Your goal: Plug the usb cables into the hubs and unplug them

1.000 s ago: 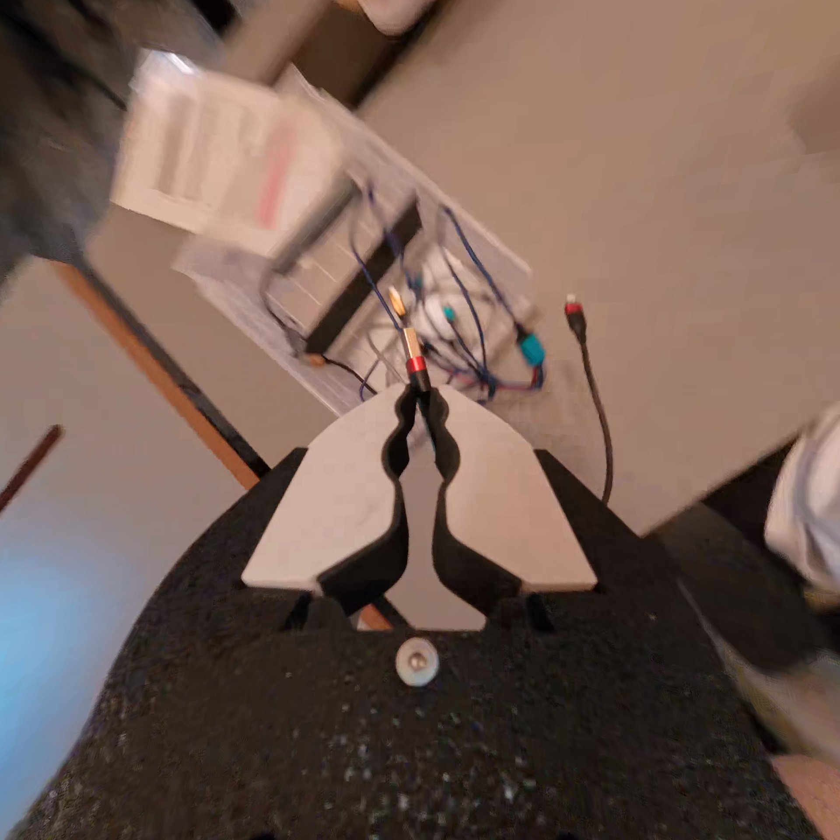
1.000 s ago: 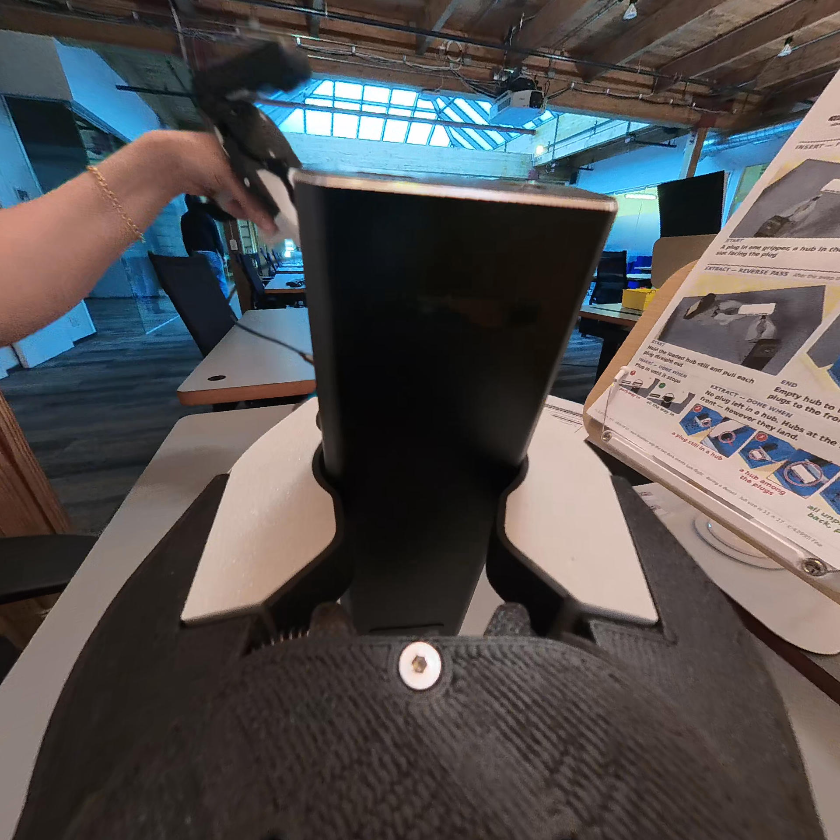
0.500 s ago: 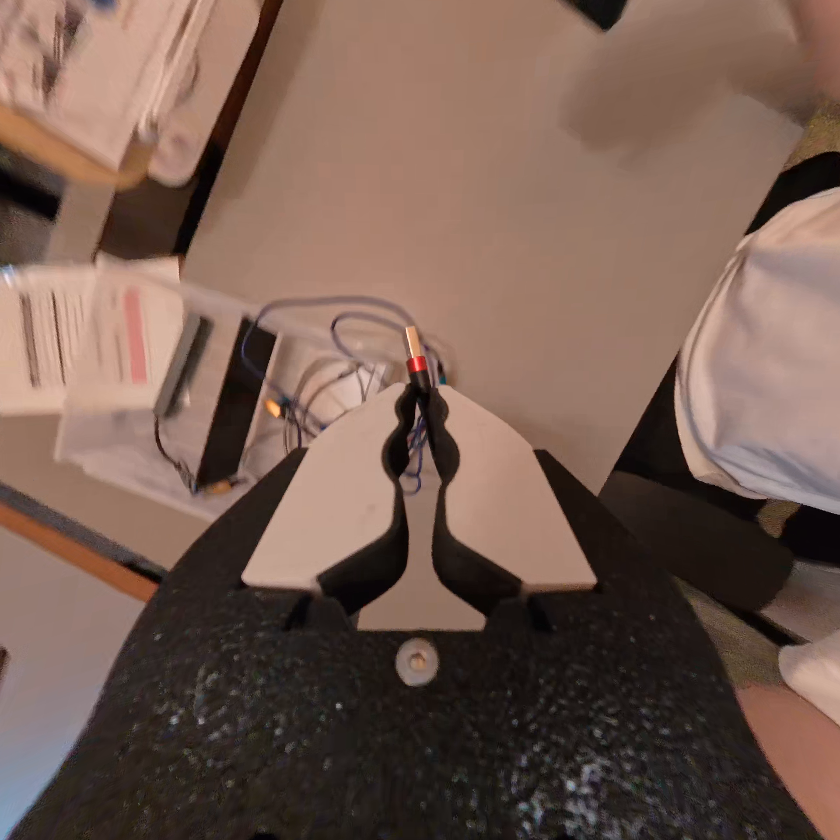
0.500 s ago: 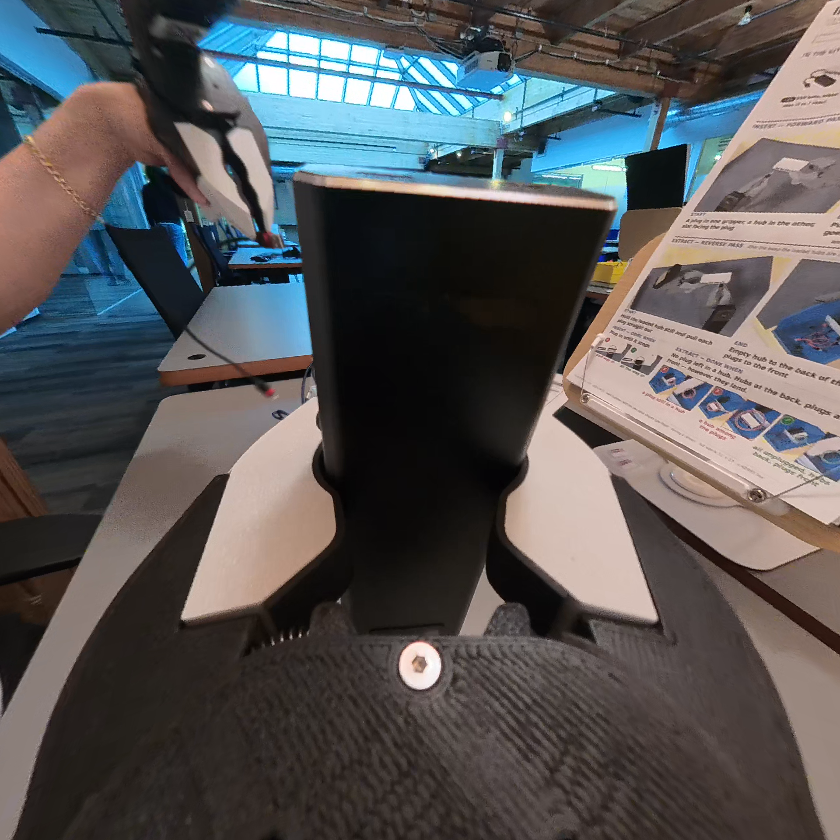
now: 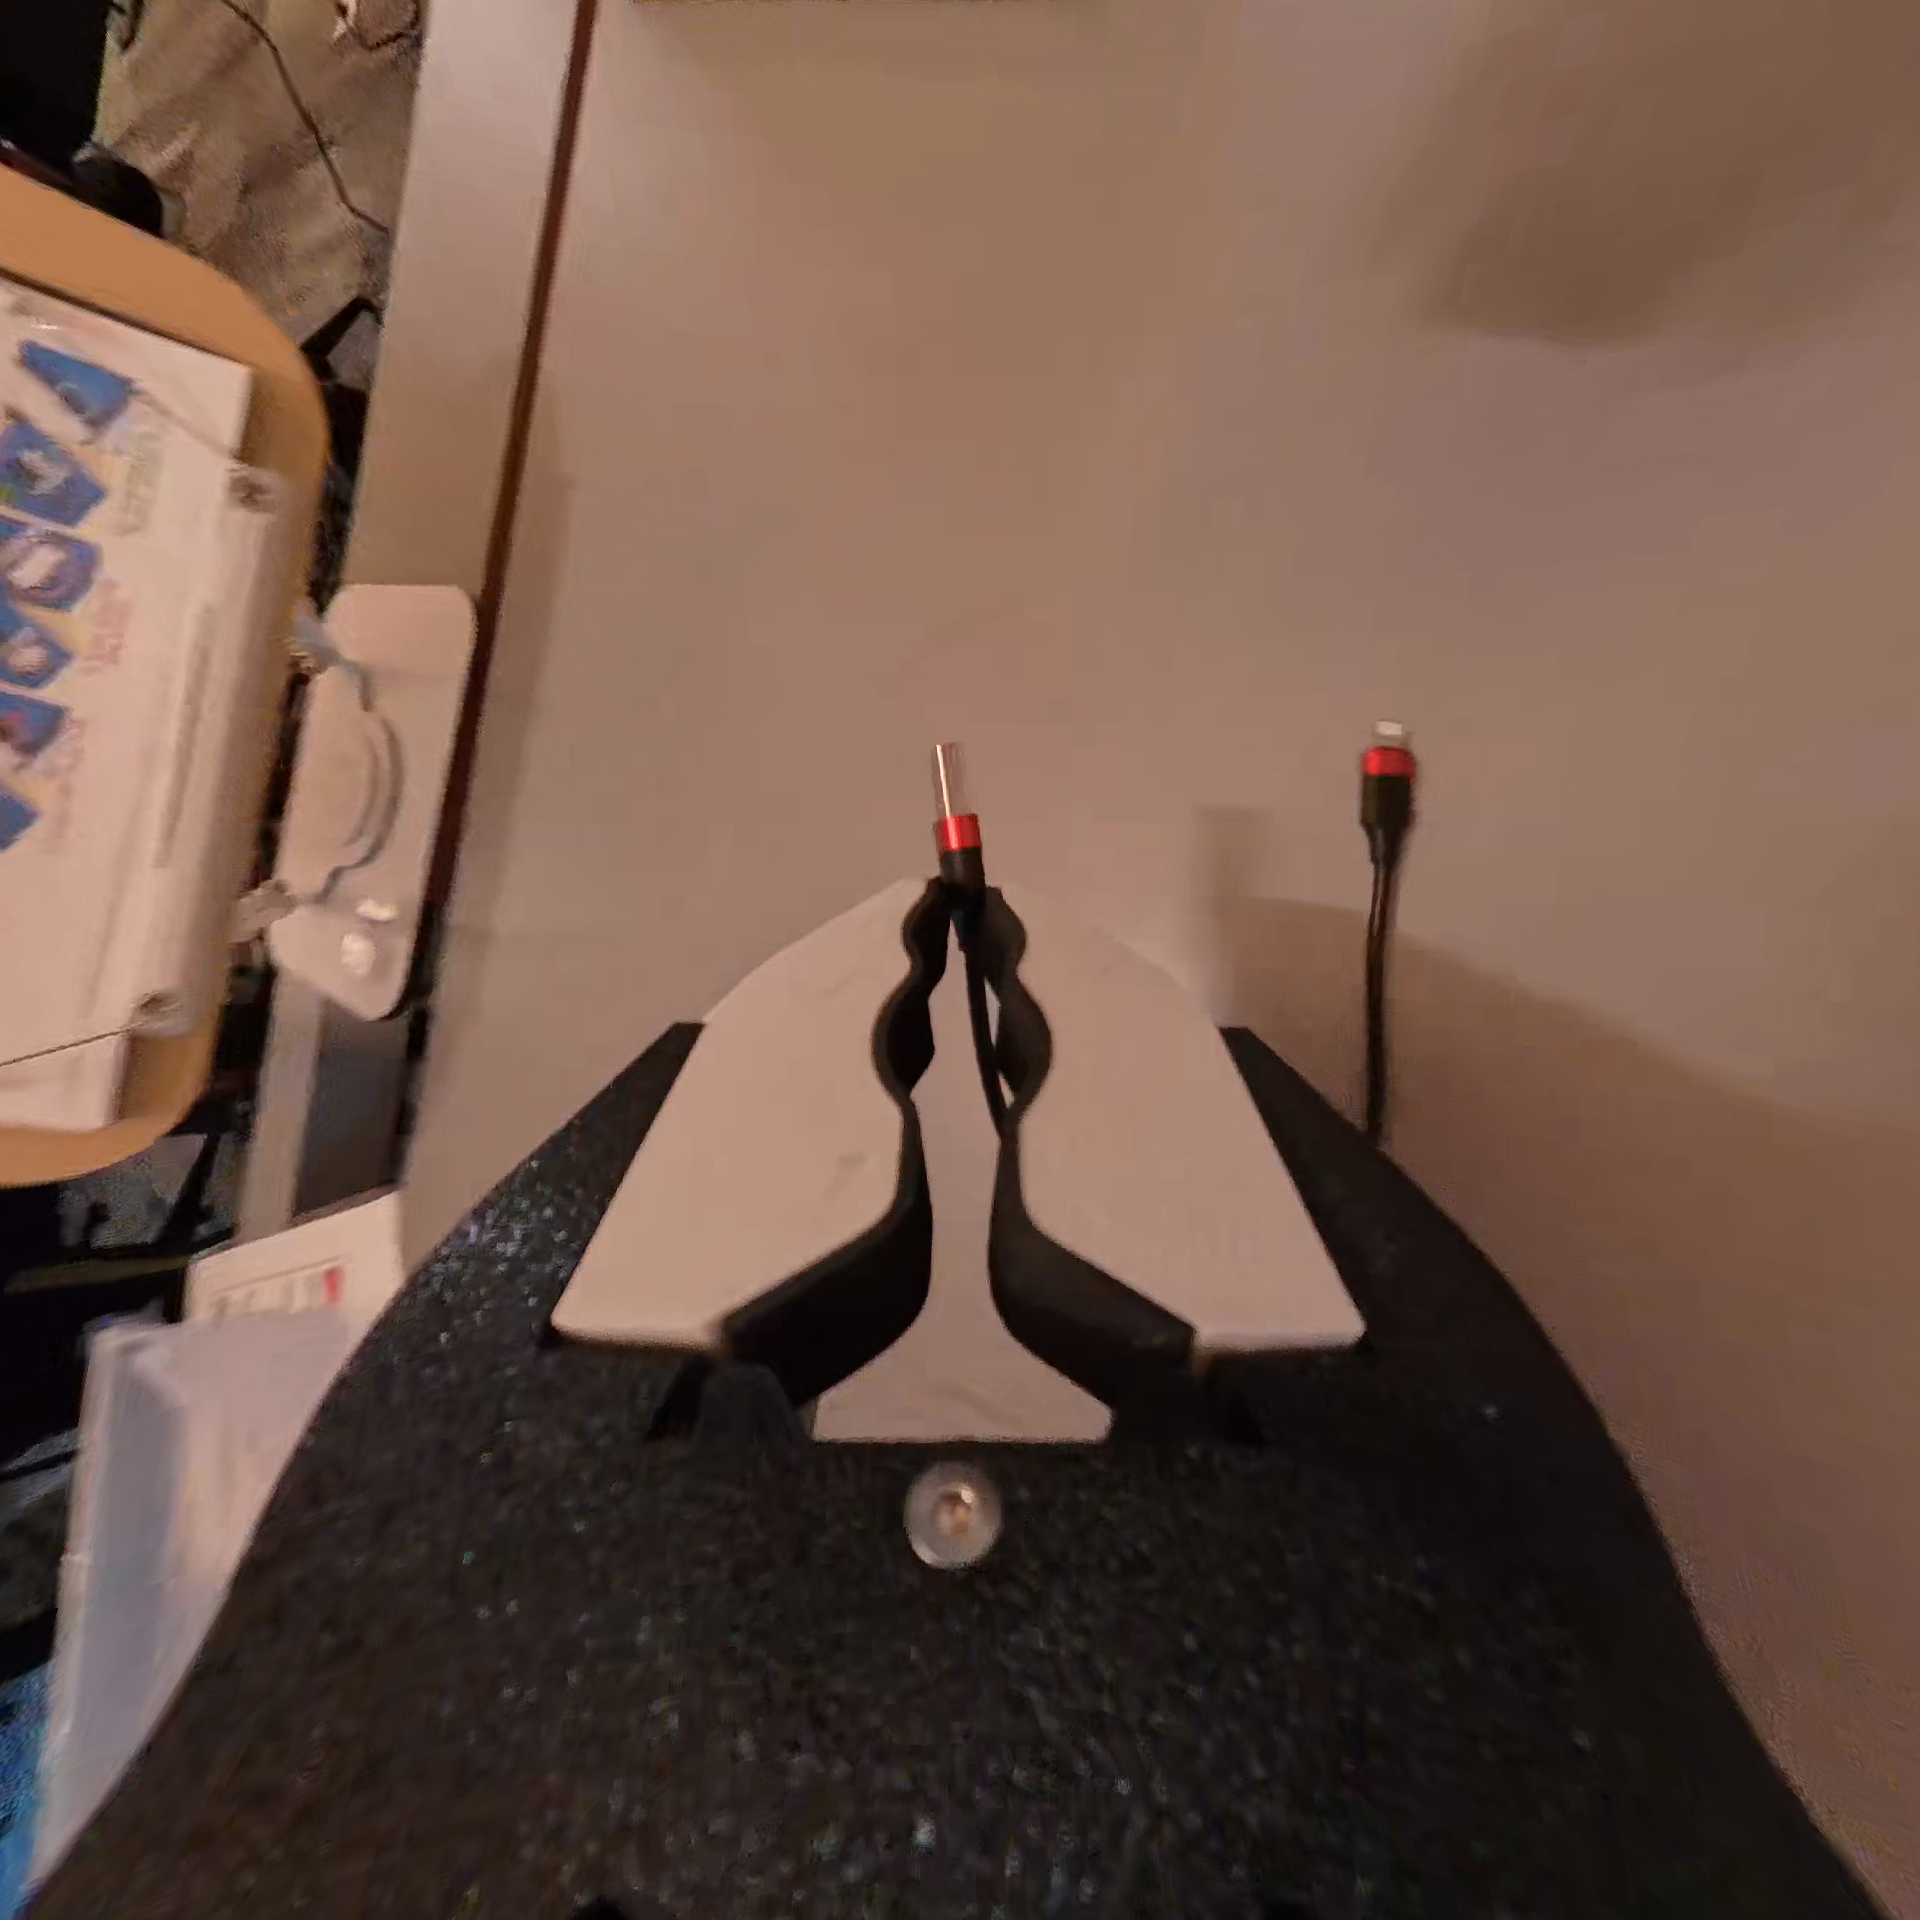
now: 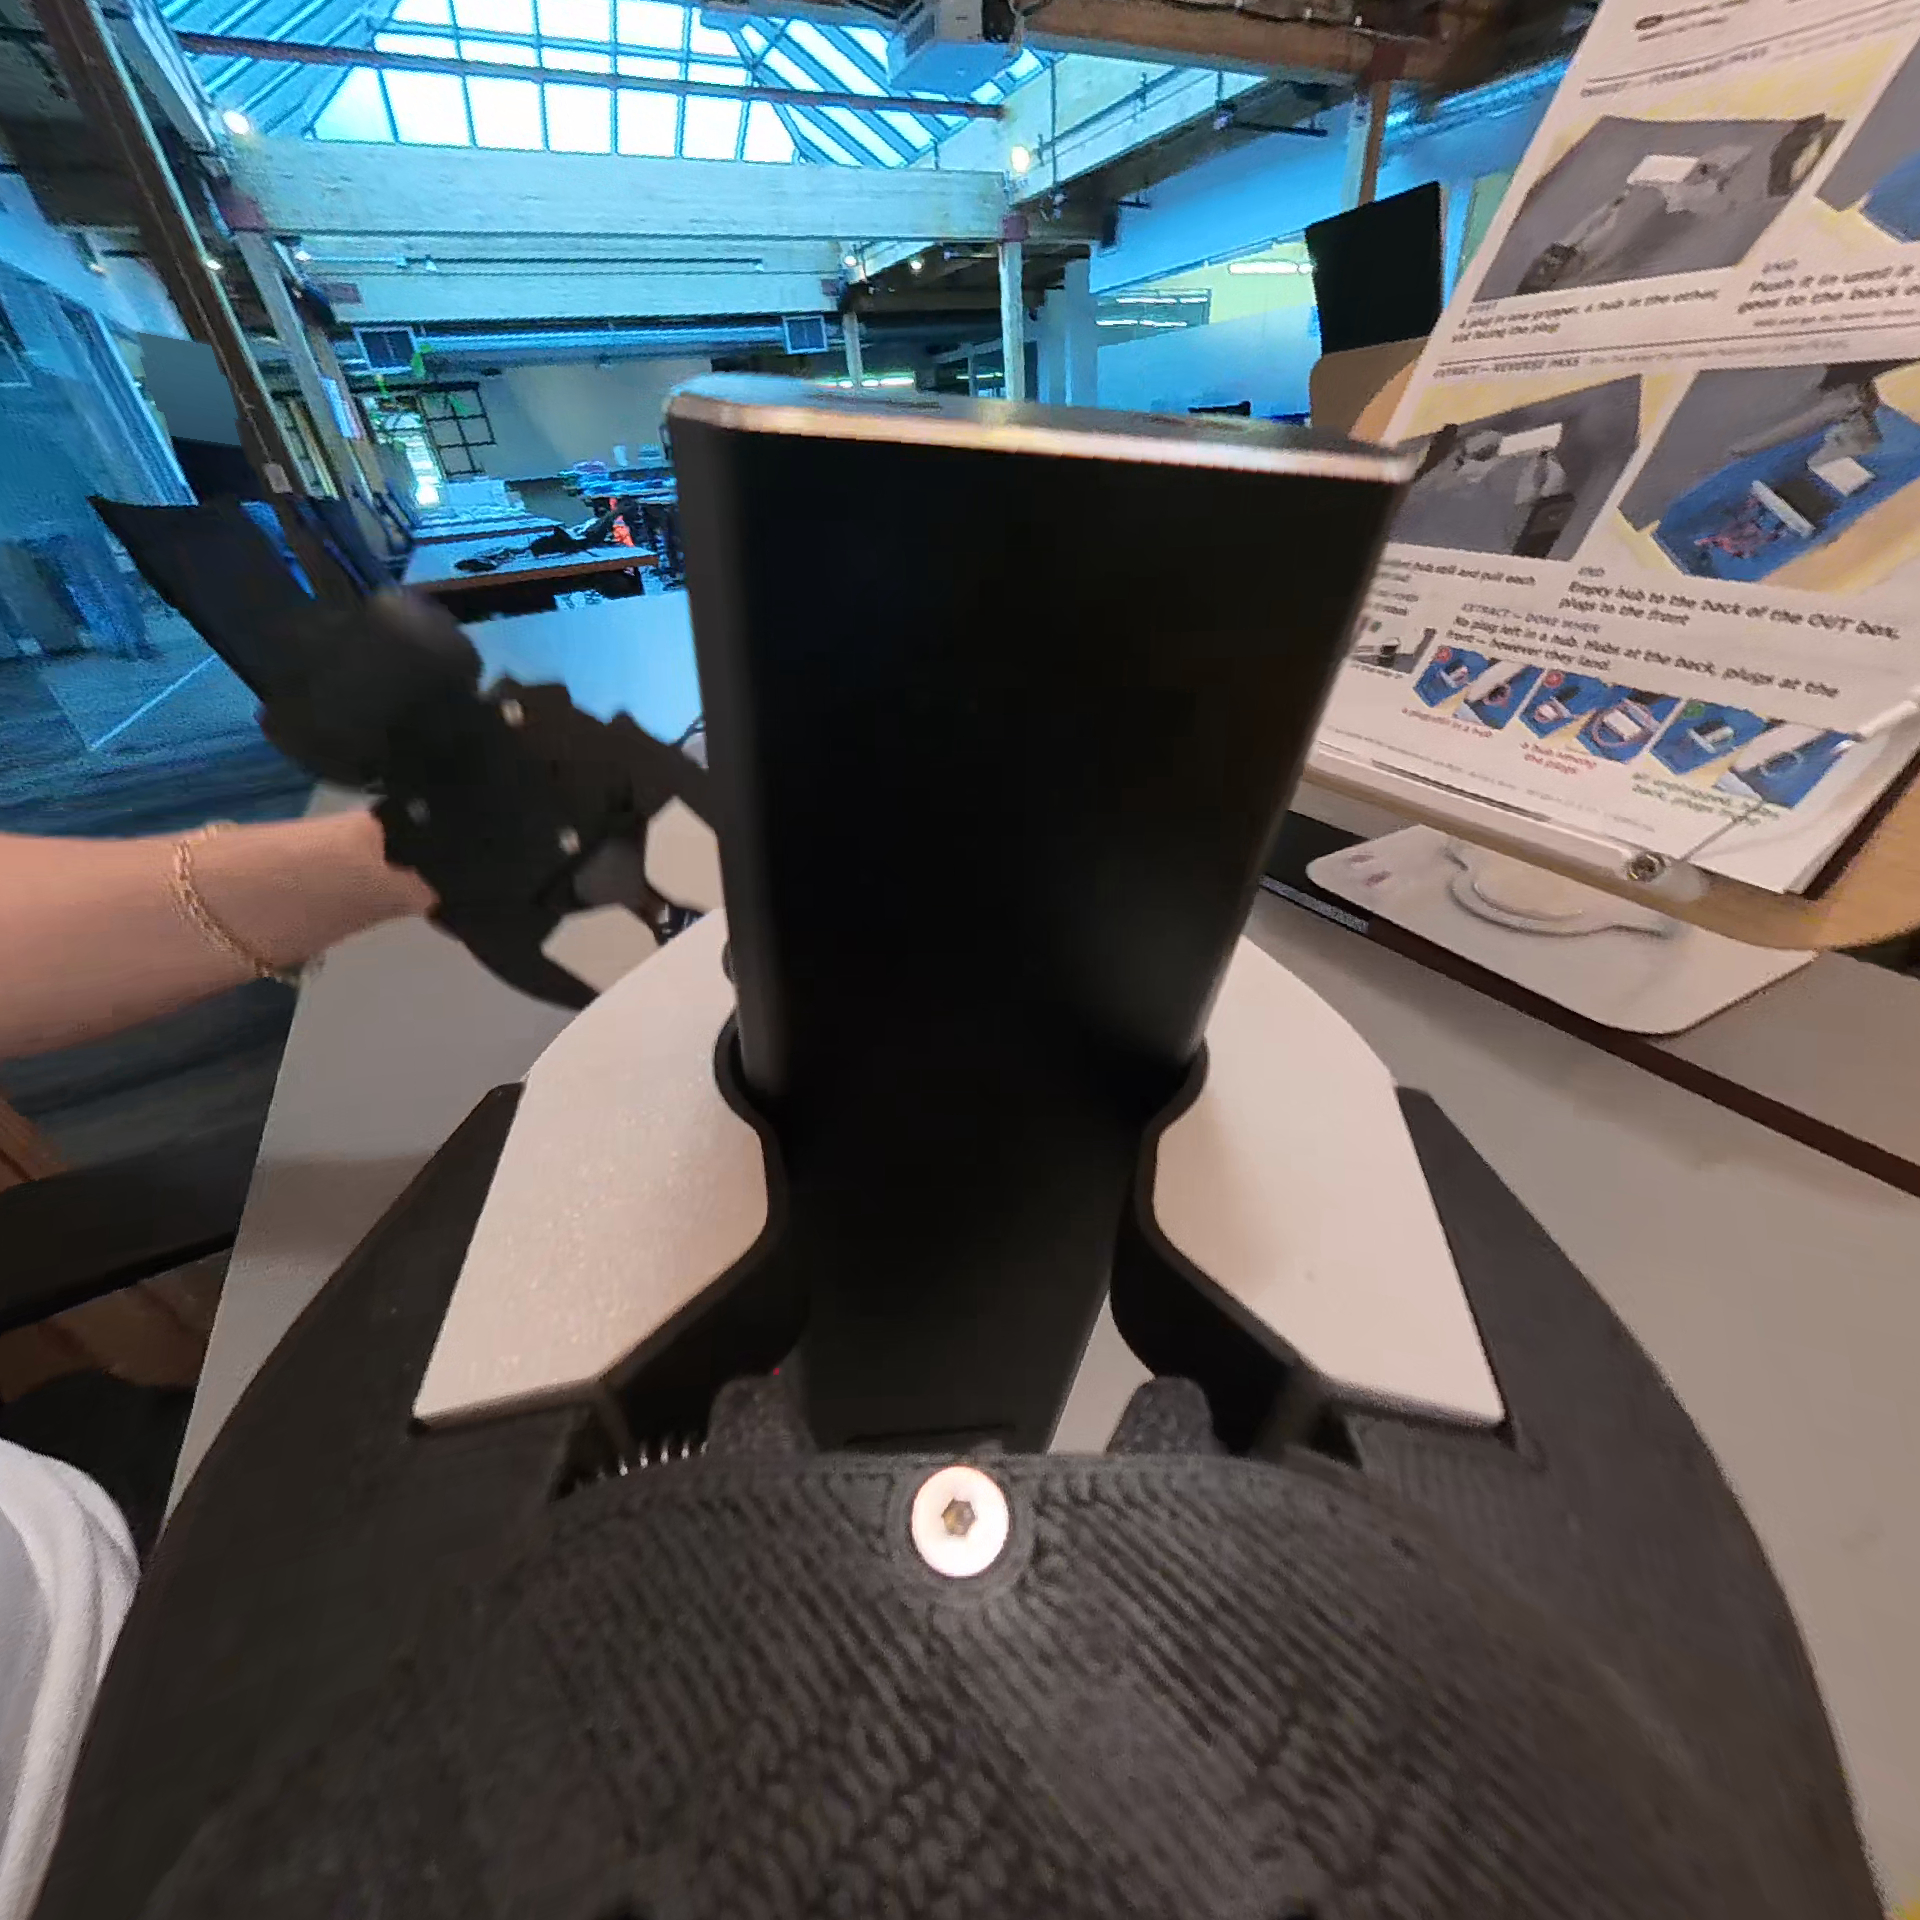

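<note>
1. Our left gripper (image 5: 961,899) has its two fingers squeezed together at the tips, pinching a black usb cable (image 5: 982,1023) right behind its plug (image 5: 954,805). The plug has a red collar and a silver metal end that sticks straight out past the fingertips.

2. The cable's loose run drops down through the gap between the fingers (it's a bit blurry there, so we can't follow it further).

3. Off to the right in the left wrist view there's a second cable end (image 5: 1387,790), also black with a red band, lying on the pale table (image 5: 1143,416), well apart from the plug we're holding.

4. Our right gripper (image 6: 961,1049) is clamped on a black hub (image 6: 1023,748), a tall flat slab with a silvery top edge. It stands upright between the fingers and fills the middle of the right wrist view.

5. We can't see any ports on the hub from this side.

6. In the right wrist view the left gripper (image 6: 582,883) shows up too, low at the left, just beside the hub's left edge, with a hand (image 6: 343,862) and a thin bracelet behind it.

7. An instruction sheet (image 6: 1662,499) with photos leans on a wooden stand (image 6: 1870,894) at the right of the table (image 6: 1662,1195).
</note>
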